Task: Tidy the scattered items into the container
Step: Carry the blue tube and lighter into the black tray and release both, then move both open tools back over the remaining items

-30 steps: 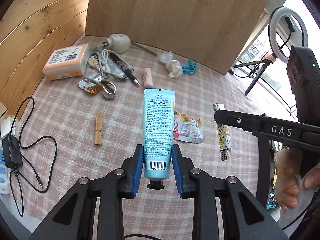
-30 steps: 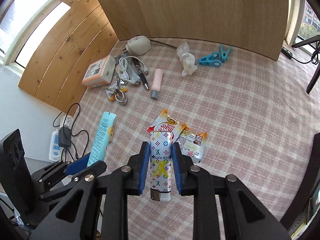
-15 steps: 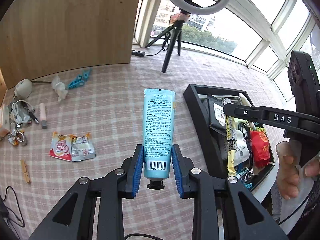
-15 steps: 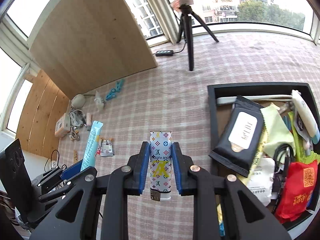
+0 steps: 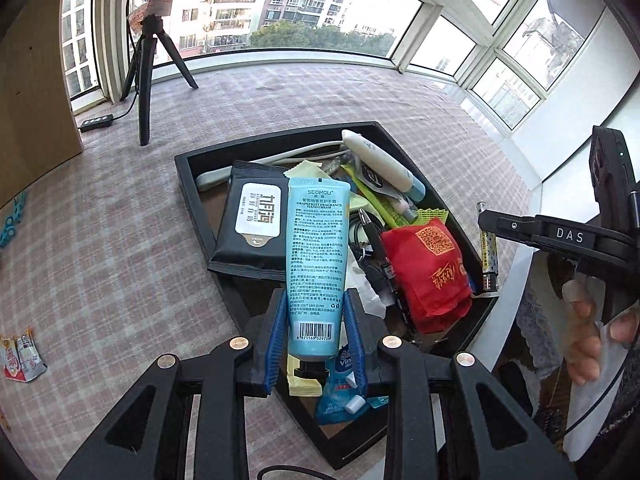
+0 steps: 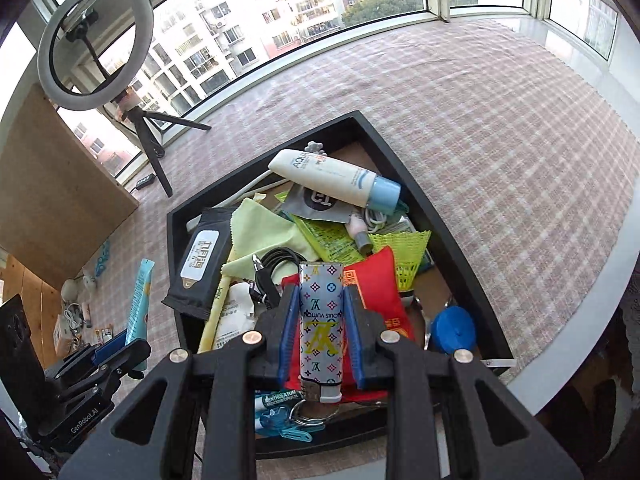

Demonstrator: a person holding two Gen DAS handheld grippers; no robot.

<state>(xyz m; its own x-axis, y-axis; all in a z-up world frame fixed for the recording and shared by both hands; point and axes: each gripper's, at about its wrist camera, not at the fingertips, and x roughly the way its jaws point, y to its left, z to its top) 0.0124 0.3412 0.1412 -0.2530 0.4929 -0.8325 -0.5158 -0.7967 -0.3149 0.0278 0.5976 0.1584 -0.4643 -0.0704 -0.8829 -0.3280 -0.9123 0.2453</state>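
A pink-and-white checked cloth (image 5: 120,248) covers the table, which sits inside a curved bay of windows (image 6: 280,12) looking out on apartment blocks; a wooden board (image 6: 56,184) stands at the far left, and a ring light (image 6: 94,42) on a small tripod rises beside it. The black tray (image 5: 192,208) lies on the cloth toward the right edge of the table, already crowded. The left gripper (image 5: 316,344) is clenched on the light-blue hand cream tube (image 5: 316,264), cap nearest the camera, the tube hanging above the tray's near-left part, over a black wet-wipe pack (image 5: 256,224) and a pen (image 5: 374,240). The right gripper (image 6: 320,344) grips a patterned lighter (image 6: 321,324) over the near middle of the tray, just above a red pouch (image 6: 380,280). Only the left wrist view shows the snack packet (image 5: 20,356) lying on the cloth far to the near left, and the person's right hand (image 5: 592,336) on the other tool. Only the right wrist view shows the white tube with a blue cap (image 6: 332,180) clearly on top of the pile, the yellow shuttlecock (image 6: 408,252), a blue round thing (image 6: 454,330) in the near-right corner, and the leftover clutter (image 6: 76,316) by the wooden board at the far left. The heap inside the tray leaves little bare floor under either held thing.
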